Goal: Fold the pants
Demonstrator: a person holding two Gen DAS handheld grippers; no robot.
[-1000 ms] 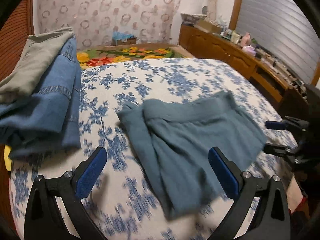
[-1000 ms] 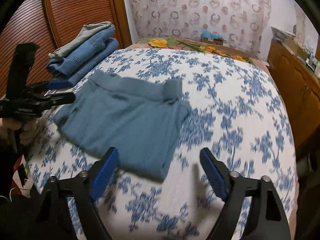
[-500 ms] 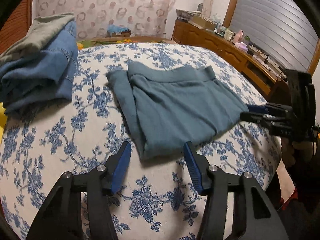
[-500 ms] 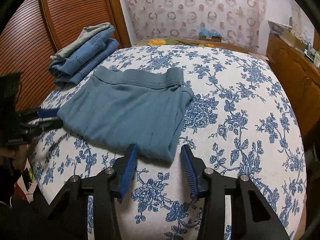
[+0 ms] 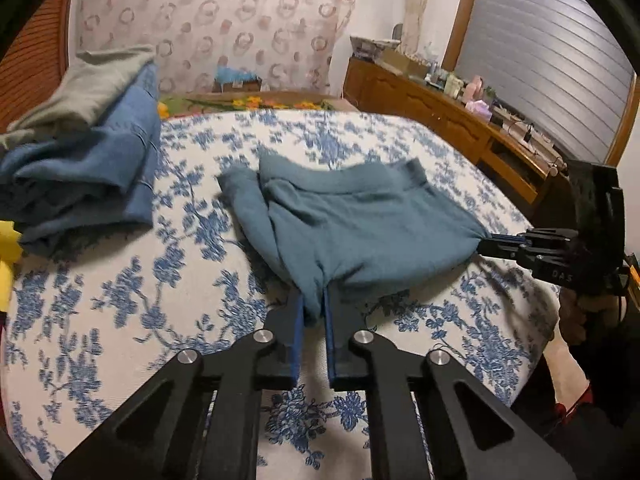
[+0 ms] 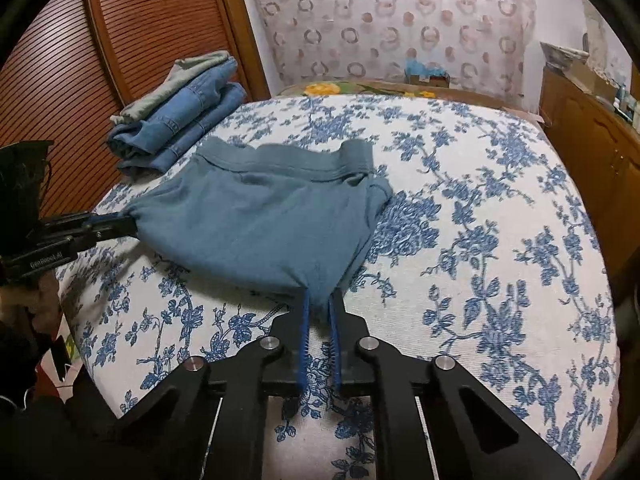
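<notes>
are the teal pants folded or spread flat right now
Folded, not spread. The teal pants lie doubled into a short block on the bed, waistband at the far edge. Both grippers, left and right, pinch its near corners.

Both wrist views low, close; share pants [image 5: 360,232], bed [image 6: 500,240].

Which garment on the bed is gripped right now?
The teal pants, alone mid-bed, pinched at two corners by the left gripper and right gripper. The jeans and grey garment sit stacked, untouched.
</notes>
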